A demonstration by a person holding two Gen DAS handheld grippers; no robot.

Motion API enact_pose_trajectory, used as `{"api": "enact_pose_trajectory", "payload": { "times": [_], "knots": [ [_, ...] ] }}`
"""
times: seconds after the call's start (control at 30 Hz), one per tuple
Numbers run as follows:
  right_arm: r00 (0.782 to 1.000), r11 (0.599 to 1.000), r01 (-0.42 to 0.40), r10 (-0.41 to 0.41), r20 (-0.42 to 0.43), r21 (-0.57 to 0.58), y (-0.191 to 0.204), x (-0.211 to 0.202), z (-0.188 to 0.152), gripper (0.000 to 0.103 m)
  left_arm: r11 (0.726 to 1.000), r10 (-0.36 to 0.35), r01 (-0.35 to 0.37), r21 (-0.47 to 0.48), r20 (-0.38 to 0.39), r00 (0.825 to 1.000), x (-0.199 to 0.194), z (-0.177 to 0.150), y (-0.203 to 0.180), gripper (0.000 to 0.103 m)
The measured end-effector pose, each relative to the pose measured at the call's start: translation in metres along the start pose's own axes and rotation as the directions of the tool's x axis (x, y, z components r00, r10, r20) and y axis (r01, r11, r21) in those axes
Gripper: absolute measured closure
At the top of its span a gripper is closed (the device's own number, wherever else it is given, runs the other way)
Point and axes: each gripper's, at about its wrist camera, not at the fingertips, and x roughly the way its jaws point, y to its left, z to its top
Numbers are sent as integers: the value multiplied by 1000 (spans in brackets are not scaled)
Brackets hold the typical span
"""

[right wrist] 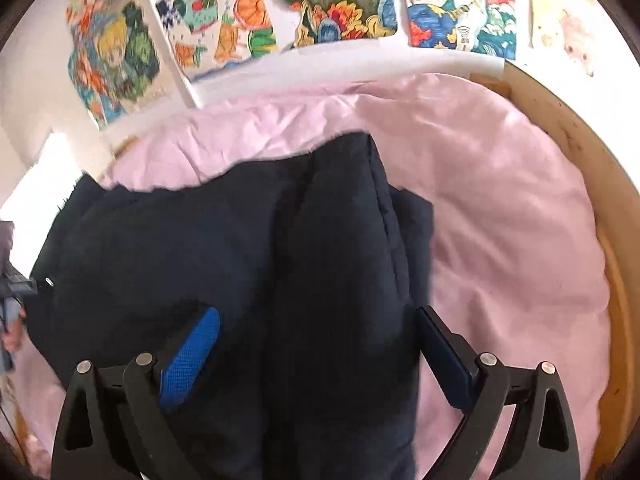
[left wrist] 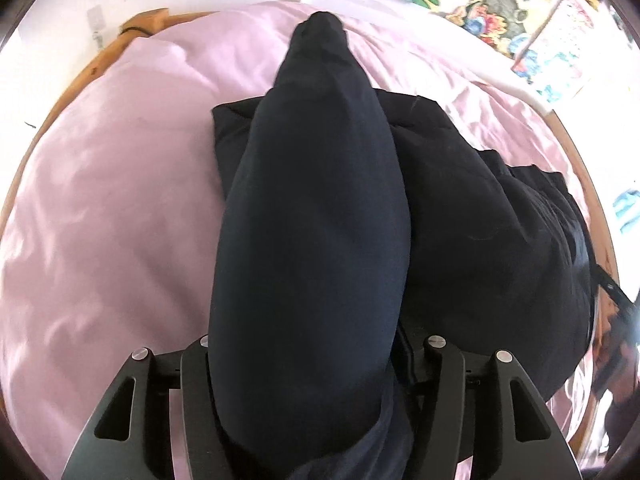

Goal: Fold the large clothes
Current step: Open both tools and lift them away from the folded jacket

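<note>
On the bed: a dark navy jacket [right wrist: 248, 248] lies bunched on a pink sheet [left wrist: 104, 216].
Left hand-held gripper [left wrist: 308, 384]: pinching a thick sleeve [left wrist: 316, 208] that runs forward, hiding its fingers.
Right hand-held gripper [right wrist: 316, 344]: spread wide, jacket fabric between its blue pads [right wrist: 192, 356].
Wall: colourful drawings [right wrist: 320, 4]; one [right wrist: 460, 4] reads "2024".
Frame: wooden bed edge [right wrist: 592, 184].

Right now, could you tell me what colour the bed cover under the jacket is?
Pale pink bed cover; the right wrist view shows it best.
</note>
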Motion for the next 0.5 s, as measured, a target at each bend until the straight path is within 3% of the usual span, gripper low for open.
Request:
{"api": "enact_pose_trajectory", "payload": {
  "times": [0.17,0.2,0.23,0.27,0.5],
  "knots": [
    [998,1000,-15,16,58,-5,13,-25,7,0,996,82,-82,25,21,996,-17,1,-30,49],
    [997,1000,-21,22,74,-18,15,-31,8,0,994,107,-108,21,42,993,-23,0,-36,43],
    [995,999,-24,28,98,-36,20,-39,8,0,991,134,-135,19,72,988,-30,-2,-41,27],
    [993,998,-24,30,114,-52,25,-46,6,0,987,159,-162,18,120,980,-42,-5,-44,19],
    [968,991,-38,68,243,-127,57,-101,-1,0,966,230,-256,27,359,905,-115,-34,-81,11]
  ]
}}
